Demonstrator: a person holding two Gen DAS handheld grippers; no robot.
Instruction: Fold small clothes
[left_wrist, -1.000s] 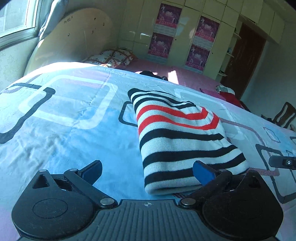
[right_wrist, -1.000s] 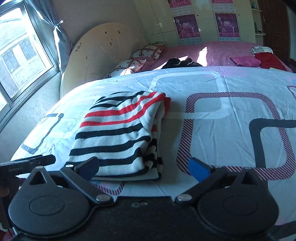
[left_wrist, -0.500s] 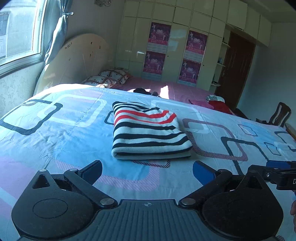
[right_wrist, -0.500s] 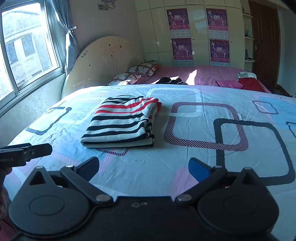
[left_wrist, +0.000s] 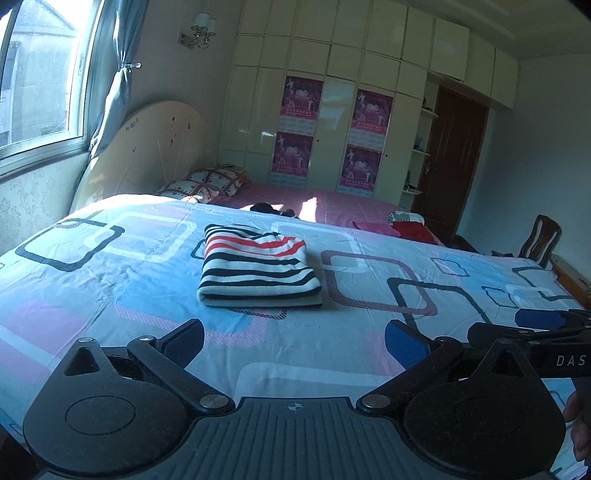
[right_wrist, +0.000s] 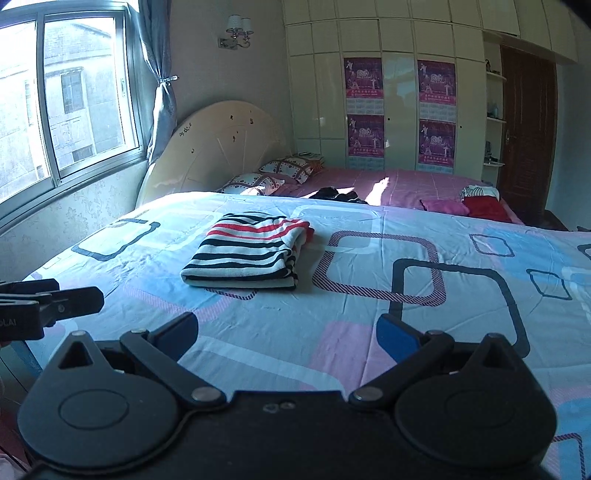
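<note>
Jaws on both the left gripper (left_wrist: 293, 338) and right gripper (right_wrist: 286, 332) are spread wide, holding nothing. Striped sweater (left_wrist: 256, 271) sits folded mid-bed (left_wrist: 110, 273), well apart from both, nearer the headboard edge.

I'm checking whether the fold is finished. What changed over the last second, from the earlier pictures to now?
Both grippers drew back from the striped sweater: the left gripper and the right gripper were close over it a second ago and now sit well away, both open and empty. The sweater stayed folded in the same spot on the patterned bedsheet.
</note>
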